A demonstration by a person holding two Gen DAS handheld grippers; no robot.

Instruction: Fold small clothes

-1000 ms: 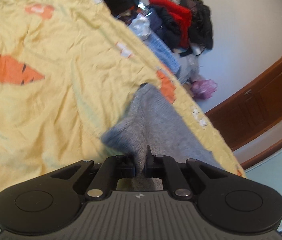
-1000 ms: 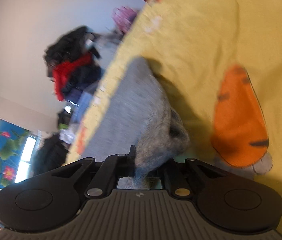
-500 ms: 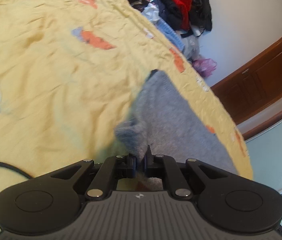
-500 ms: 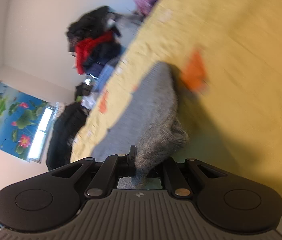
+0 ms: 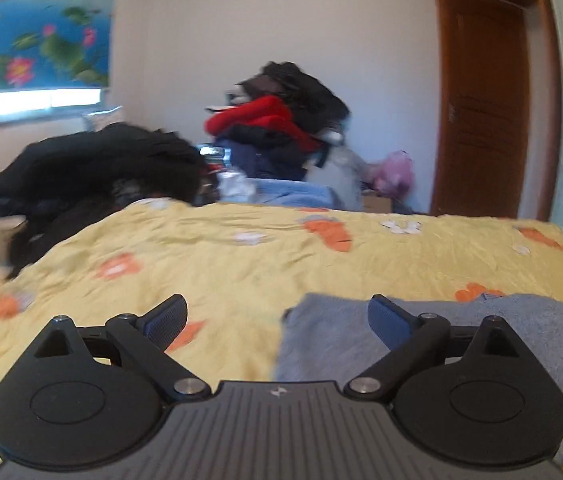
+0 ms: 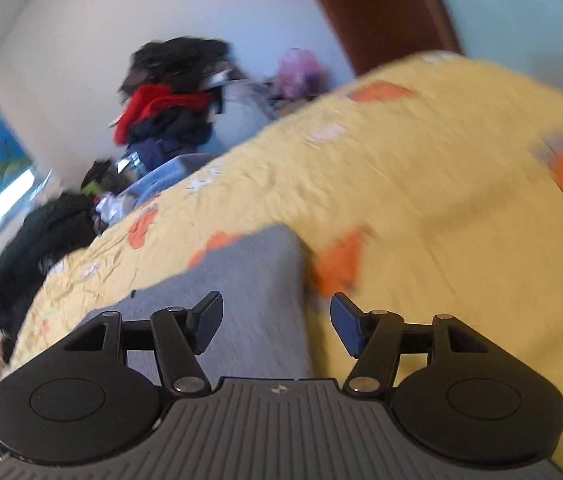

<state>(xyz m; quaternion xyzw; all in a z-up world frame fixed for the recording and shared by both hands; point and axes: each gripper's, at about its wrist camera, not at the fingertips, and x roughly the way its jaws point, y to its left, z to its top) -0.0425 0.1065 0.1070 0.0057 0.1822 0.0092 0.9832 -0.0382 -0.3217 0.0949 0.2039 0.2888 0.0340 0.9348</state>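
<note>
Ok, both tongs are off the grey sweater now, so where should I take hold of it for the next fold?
Probably the far corner of the grey sweater, where its edge lies exposed on the yellow sheet. Come in low from the sheet side with the right tongs, whose jaws have just been opening and hold nothing, and pinch the edge. The sweater lies flat, so only its edges offer a bite.

The bed cover [image 5: 265, 276] is yellow, printed with orange carrots and small white flowers. The garment [image 5: 341, 344] lying on it is plain grey knit. Both tools are black with dark blue pads [image 5: 391, 326]. Beyond the bed's far edge, the clothes pile [image 5: 281, 128] shows black, red, navy and pale blue. The wall picture [image 5: 49, 24] is blue with green leaves and pink flowers. The door [image 5: 481, 100] is reddish brown.
</note>
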